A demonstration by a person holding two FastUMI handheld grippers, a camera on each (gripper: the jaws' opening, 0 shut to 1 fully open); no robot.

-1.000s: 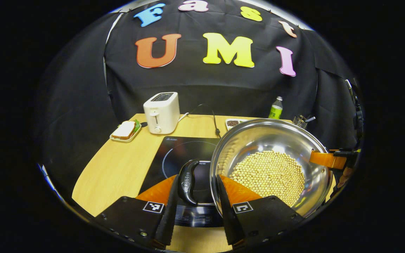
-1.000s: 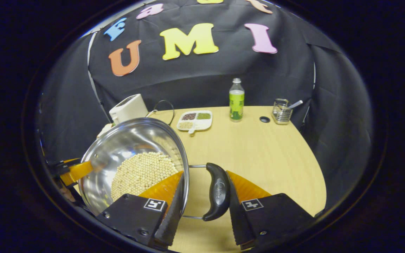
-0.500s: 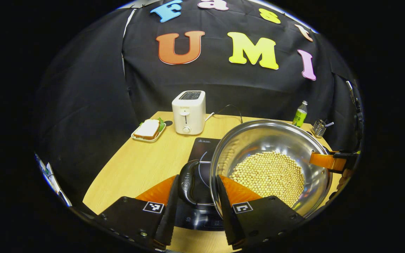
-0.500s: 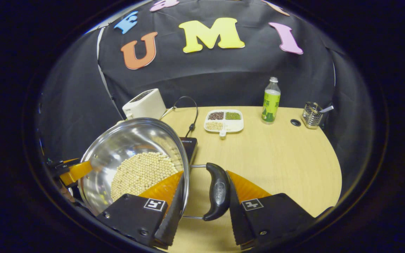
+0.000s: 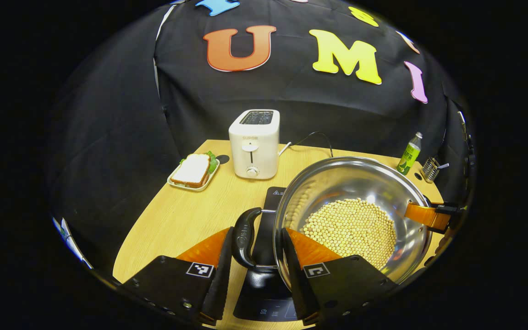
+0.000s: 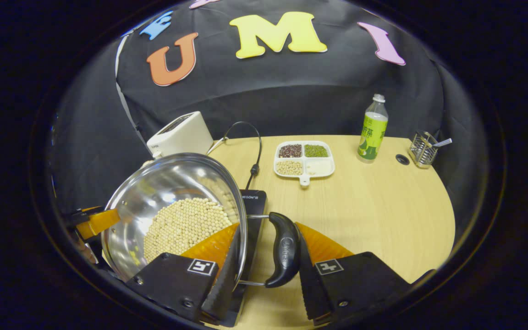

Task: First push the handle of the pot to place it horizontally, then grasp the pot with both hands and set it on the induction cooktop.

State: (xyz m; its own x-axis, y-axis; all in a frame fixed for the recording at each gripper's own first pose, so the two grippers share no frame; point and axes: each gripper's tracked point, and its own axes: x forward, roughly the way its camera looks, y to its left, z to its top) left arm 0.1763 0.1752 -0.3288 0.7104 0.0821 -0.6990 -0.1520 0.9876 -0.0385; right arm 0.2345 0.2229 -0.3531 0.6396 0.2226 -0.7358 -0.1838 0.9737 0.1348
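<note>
1. Left gripper view: the left gripper (image 5: pixel 255 275) has its jaws narrowed, one finger outside the black loop handle (image 5: pixel 244 237), the other against the rim of the shiny steel pot (image 5: pixel 353 215). The pot is held above the black glass induction cooktop (image 5: pixel 264 256). Judged step: the two-handed carry. The next move calls for a level descent.
2. Right gripper view: the right gripper (image 6: pixel 264 275) grips likewise, spanning rim and black right-side handle (image 6: pixel 283 250); the pot overlaps the cooktop's corner.
3. Contents: pale round beans (image 6: pixel 182 225) cover the pot's bottom; a white divided dish (image 6: pixel 304 161) holds assorted grains.
</note>
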